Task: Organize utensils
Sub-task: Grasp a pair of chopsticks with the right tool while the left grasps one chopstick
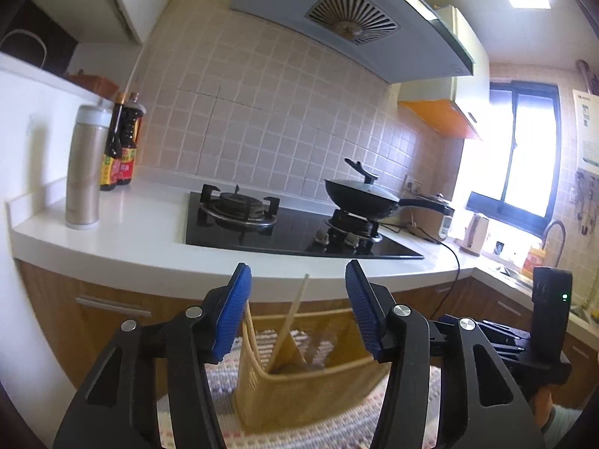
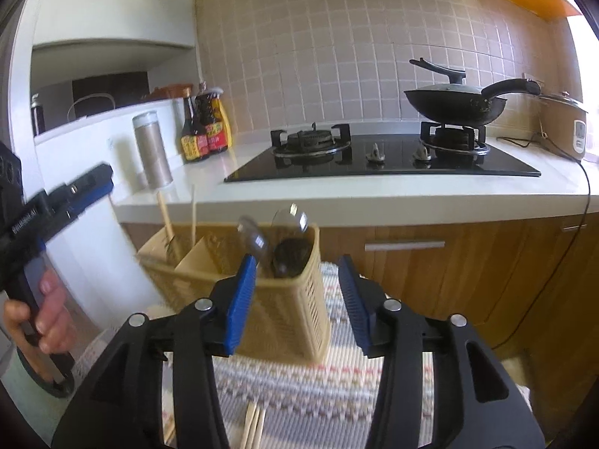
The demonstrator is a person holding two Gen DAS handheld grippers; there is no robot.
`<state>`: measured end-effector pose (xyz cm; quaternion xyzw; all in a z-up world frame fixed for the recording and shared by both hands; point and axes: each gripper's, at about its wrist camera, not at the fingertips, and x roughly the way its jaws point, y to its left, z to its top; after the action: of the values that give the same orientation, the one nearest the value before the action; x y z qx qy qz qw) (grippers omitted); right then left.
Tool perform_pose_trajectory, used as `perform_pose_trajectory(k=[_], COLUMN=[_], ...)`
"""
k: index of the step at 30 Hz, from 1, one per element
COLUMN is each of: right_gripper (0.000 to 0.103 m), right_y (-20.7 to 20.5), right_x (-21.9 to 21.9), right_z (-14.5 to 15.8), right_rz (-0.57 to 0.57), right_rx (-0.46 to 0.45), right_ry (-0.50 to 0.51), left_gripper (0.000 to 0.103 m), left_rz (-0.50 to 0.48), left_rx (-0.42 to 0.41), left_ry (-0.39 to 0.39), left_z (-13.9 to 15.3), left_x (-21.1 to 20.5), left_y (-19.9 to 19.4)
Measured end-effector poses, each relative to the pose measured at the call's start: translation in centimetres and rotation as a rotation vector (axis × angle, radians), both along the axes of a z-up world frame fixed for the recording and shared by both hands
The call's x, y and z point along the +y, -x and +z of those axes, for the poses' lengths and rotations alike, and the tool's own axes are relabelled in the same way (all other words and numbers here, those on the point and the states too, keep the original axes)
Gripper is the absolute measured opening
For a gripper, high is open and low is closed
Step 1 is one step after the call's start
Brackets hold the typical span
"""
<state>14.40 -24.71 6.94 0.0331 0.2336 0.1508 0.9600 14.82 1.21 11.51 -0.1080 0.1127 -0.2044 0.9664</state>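
Observation:
A beige plastic utensil basket (image 1: 318,385) (image 2: 288,307) stands on a striped woven mat (image 2: 310,393). One chopstick (image 1: 290,321) leans in its near compartment in the left wrist view; two chopsticks (image 2: 164,220) stand in its left compartment and spoons (image 2: 290,220) in its right one in the right wrist view. More chopsticks (image 2: 252,426) lie on the mat. My left gripper (image 1: 297,284) is open and empty just above the basket. My right gripper (image 2: 297,280) is open and empty in front of the basket's spoon end.
Behind is a white counter (image 1: 149,247) with a black gas hob (image 1: 284,232), a lidded wok (image 1: 363,198), a steel flask (image 1: 84,172), sauce bottles (image 1: 121,142) and a rice cooker (image 2: 565,127). Wooden cabinet doors (image 2: 449,262) are below. A black cable (image 2: 572,232) hangs down.

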Motion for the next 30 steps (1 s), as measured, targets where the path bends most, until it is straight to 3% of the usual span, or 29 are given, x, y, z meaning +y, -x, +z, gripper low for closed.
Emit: perform_pose_trajectory(k=[6,7,9,15,19,25,30], right_gripper=[0.044,0.046,0.062,0.063,0.063,0.063,0.038], right_y=[3.3,3.8,4.7,6.8,7.3,6.9,6.3], right_x=[1.1,1.4,1.7,2.4,2.6,3.0,3.1], right_z=[0.5,0.6,0.7,0.3,-0.7,-3.5,-6.5], right_rz=[0.014,0.016,0.019,0.011,-0.006,-0.017,0.002], right_rx=[0.057,0.072,0.098,0.192,0.275,0.464,0.624], right_ry=[0.065,0.078,0.092,0.109,0.117,0.165,0.116], left_gripper=[0.062,0.063,0.065,0.068,0.068,0.068,0.066], left_rz=[-0.028,-0.036,-0.048,-0.058,-0.065,-0.045,-0.089], left_rx=[-0.008,-0.008,-0.002,0.071,0.167,0.407,0.599], left_ry=[-0.023,-0.031,-0.048,-0.124,-0.158,-0.261,-0.305], left_z=[1.4,1.6,1.8,1.3,-0.3,-4.4,-8.5], left_x=[0.2,0.1,0.0,-0.6,-0.6,-0.7,-0.8], left_y=[4.1,4.9,6.0,8.0,8.4,7.4,6.5])
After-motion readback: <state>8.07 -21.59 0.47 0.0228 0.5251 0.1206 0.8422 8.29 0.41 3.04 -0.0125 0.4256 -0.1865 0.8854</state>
